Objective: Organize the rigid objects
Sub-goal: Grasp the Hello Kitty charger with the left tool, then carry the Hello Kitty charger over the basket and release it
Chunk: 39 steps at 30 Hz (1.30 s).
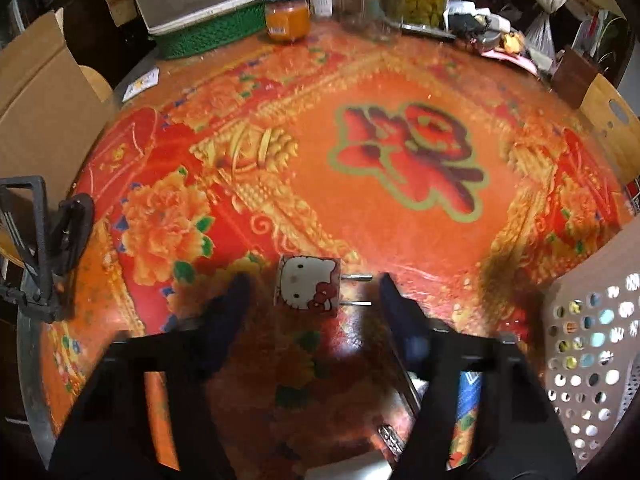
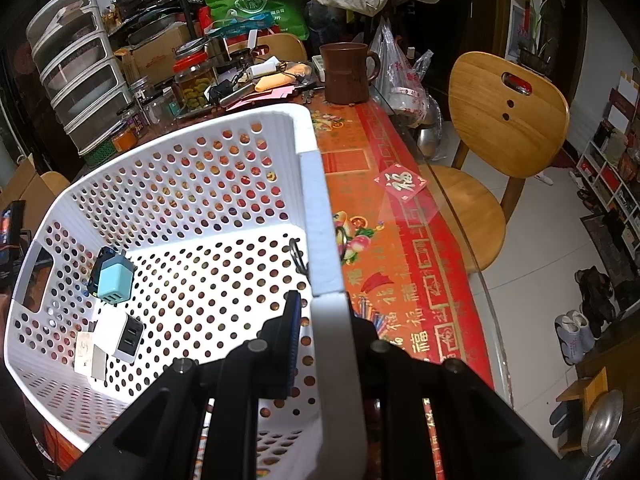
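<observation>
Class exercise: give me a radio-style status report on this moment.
Left gripper open, straddling Hello Kitty charger on table. Right gripper shut on basket rim. Path clear.

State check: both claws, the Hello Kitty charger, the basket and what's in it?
Left claw: open, straddling the charger, no contact.
Hello Kitty charger: flat on the tablecloth, prongs pointing right.
Right claw: shut on the basket wall.
White basket: upright, held by its rim.
Teal charger: inside the basket.
White charger: inside the basket.
</observation>
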Each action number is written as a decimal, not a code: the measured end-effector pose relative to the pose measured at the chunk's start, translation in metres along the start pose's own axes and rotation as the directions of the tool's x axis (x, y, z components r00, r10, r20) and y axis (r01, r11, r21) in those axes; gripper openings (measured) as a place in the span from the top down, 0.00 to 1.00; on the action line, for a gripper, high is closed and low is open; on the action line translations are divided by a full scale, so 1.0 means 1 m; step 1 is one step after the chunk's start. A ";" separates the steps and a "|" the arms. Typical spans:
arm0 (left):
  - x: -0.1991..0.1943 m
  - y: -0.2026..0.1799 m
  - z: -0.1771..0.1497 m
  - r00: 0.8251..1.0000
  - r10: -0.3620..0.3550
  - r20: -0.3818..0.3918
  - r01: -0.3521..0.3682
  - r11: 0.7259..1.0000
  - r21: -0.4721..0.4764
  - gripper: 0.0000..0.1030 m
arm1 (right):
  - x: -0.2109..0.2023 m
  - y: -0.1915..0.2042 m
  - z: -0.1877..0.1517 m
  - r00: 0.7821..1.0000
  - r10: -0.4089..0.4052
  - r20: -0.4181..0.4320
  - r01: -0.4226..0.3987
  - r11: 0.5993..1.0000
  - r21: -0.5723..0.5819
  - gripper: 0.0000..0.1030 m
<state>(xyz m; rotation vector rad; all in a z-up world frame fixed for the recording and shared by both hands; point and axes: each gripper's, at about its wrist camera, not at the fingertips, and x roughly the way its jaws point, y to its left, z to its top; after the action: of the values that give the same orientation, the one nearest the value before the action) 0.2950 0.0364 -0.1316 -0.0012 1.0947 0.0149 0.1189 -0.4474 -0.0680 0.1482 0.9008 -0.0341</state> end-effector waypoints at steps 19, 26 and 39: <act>-0.136 -0.030 0.006 0.973 0.061 0.222 -0.080 0.994 0.077 0.59 | -0.001 0.002 0.001 1.000 0.001 0.001 -0.001 1.000 -0.001 0.85; -0.175 -0.077 0.001 0.967 -0.007 0.256 -0.033 0.988 0.150 0.59 | -0.001 0.002 0.001 1.000 0.003 0.001 -0.003 1.000 -0.002 0.85; -0.177 -0.170 -0.012 0.967 -0.114 0.228 0.040 0.952 0.304 0.59 | 0.001 0.003 0.003 1.000 0.008 -0.001 -0.008 1.000 -0.004 0.85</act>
<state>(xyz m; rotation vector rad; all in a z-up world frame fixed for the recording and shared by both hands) 0.2056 -0.1355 0.0188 0.2237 0.8415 -0.2167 0.1216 -0.4452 -0.0667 0.1483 0.9011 -0.0245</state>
